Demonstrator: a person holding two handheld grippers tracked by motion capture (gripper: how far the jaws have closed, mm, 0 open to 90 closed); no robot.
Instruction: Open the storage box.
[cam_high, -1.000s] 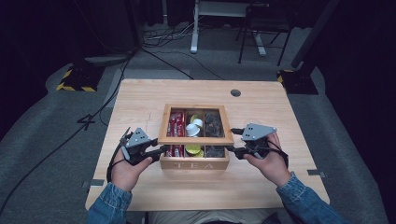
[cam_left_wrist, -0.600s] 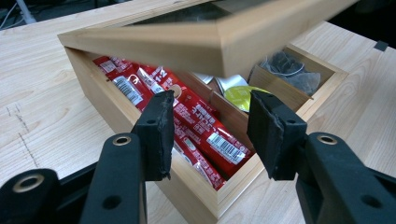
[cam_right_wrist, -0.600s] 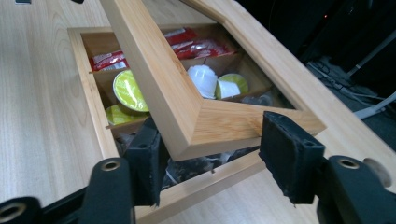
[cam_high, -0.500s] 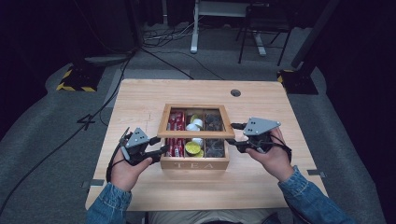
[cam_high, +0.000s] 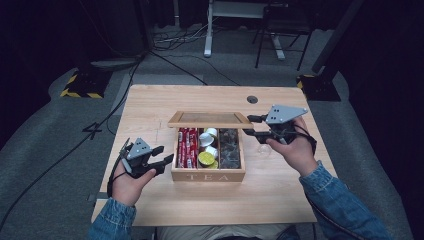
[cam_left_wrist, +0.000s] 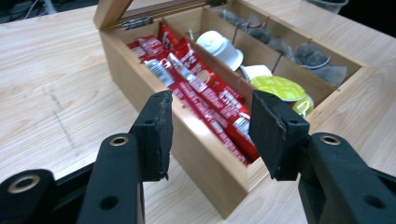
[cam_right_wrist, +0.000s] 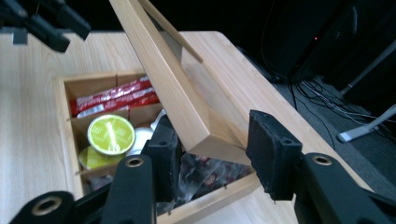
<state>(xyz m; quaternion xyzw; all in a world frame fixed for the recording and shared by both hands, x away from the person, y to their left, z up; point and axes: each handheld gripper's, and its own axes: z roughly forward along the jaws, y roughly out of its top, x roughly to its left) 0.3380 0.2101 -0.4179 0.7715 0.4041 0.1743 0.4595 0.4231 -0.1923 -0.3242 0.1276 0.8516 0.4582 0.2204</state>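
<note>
Two tools work at the tea box (cam_high: 208, 175), one on each side. The left tool (cam_high: 167, 159) sits just beside the box's left wall near the front corner, its jaws having just been opening, now apart with nothing pressed between them. The right tool (cam_high: 249, 125) is raised at the lid's (cam_high: 210, 119) right end; its jaws have just been closing around the lid's corner (cam_right_wrist: 205, 140), but whether the pads press on it I cannot tell.

The box stands at the middle of the counter (cam_high: 150, 105), nearer the front edge, its long axis running left to right and its lettered face toward the person. The lid is lifted, hinged along the back wall and tilted up. Three compartments show: red sachets (cam_left_wrist: 205, 88) in the left one, white and green-topped capsules (cam_left_wrist: 280, 88) in the middle, dark tea bags (cam_high: 230, 147) on the right.

A clear cup (cam_high: 264, 150) sits just right of the box, under the right hand.
</note>
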